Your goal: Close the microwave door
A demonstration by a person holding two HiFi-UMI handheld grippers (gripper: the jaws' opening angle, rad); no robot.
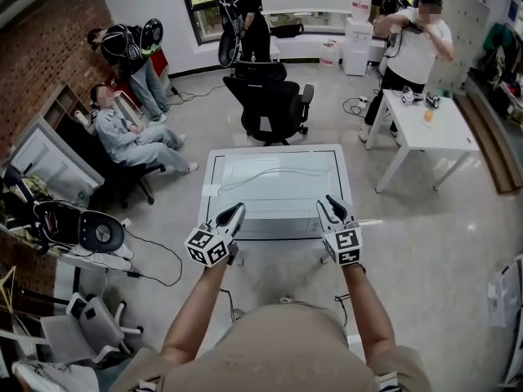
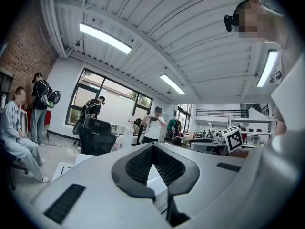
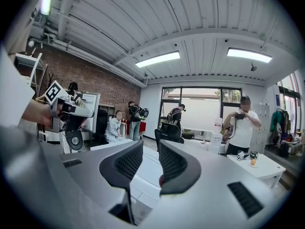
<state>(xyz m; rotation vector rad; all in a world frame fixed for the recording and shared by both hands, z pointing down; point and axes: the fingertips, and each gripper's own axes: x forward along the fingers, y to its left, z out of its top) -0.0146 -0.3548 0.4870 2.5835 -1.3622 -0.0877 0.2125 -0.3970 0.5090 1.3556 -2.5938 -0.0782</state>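
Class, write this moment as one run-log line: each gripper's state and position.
left gripper: shut, empty | right gripper: jaws slightly apart, empty | both: by white unit's near edge

Lit brightly and evenly from ceiling strip lights (image 2: 105, 38) and daylight through a washed-out window (image 3: 205, 101). Only faint, soft shadow under the white table (image 1: 278, 182), with a mild sheen on the pale floor (image 1: 441, 243). Bent hard by fisheye, with black corners in both gripper views. Blurred up close on the left gripper (image 2: 153, 146) and right gripper (image 3: 151, 142), sharper farther back.
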